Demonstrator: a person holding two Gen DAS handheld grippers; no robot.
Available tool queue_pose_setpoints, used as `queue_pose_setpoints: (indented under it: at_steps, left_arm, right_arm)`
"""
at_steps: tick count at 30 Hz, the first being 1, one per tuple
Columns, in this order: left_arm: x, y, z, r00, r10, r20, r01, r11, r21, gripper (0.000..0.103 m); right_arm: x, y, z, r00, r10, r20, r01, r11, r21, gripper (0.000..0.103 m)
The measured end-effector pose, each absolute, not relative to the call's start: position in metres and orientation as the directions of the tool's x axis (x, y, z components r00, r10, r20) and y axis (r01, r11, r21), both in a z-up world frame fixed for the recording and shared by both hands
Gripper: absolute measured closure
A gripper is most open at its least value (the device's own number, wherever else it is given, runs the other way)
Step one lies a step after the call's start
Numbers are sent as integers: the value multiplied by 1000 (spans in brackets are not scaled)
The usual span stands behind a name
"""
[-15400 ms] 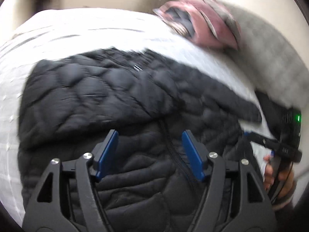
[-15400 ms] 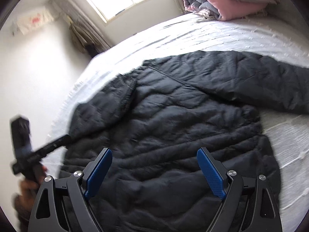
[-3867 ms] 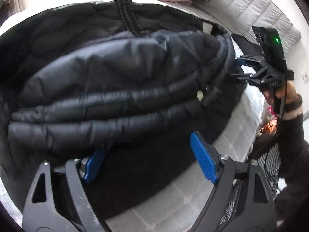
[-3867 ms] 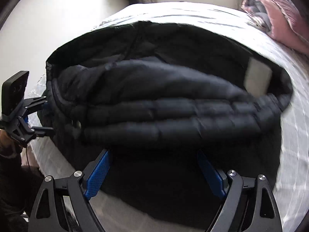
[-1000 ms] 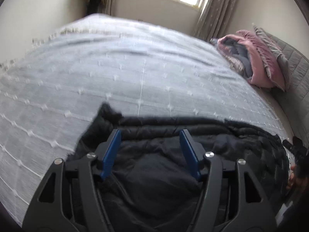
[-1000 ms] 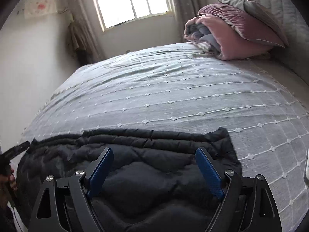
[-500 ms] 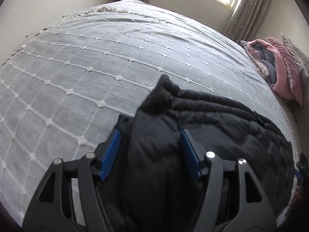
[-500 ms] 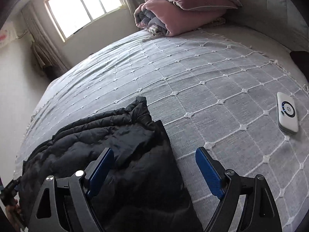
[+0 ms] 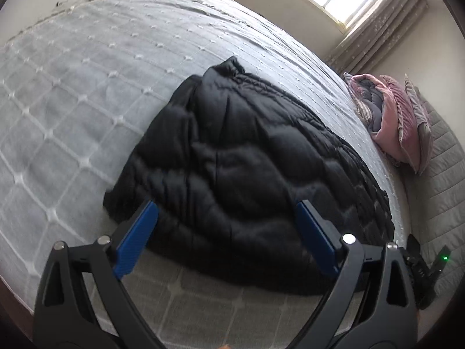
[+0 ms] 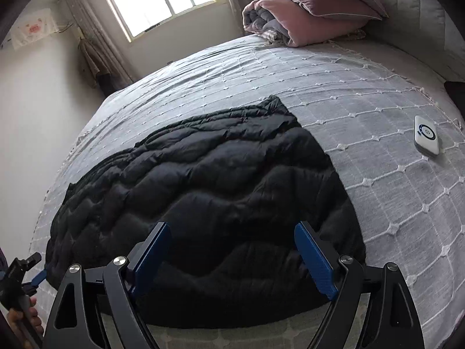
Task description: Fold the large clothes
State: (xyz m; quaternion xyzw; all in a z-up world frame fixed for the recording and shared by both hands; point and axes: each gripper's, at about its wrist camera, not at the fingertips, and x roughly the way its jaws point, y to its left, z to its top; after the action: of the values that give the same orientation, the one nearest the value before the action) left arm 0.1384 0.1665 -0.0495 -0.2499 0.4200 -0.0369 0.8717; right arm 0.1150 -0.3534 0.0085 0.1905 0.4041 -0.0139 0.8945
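Note:
A black quilted puffer jacket (image 9: 250, 171) lies folded into a long flat bundle near the front edge of the bed; it also shows in the right wrist view (image 10: 203, 192). My left gripper (image 9: 226, 238) is open and empty, held above the jacket's near edge at its left end. My right gripper (image 10: 232, 256) is open and empty, held above the jacket's near edge at its right end. Neither gripper touches the cloth. The left gripper also shows at the lower left of the right wrist view (image 10: 32, 276).
The bed (image 10: 377, 203) has a grey grid-stitched cover. A white flat device (image 10: 426, 135) lies on it to the right of the jacket. A pink folded quilt and pillows (image 10: 305, 14) sit at the head of the bed. A window (image 10: 162, 3) is behind.
Both grippers have drawn back and up from the jacket, so the whole folded bundle is now in view. The left gripper's jaws have opened wider.

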Motion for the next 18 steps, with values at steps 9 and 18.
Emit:
queue_pose_setpoints:
  at_steps: [9,18]
  left_arm:
    - [122,171,-96,546,-442,-712,-191,762,-619,8]
    - [130,160,-117,591,-555,-585,-176,619,-766,8]
  right_arm:
    - [120,-335,-2,623,142,-769,176,933,315,15]
    - [122,-323,-7,620,196,-760,161,916,368,15]
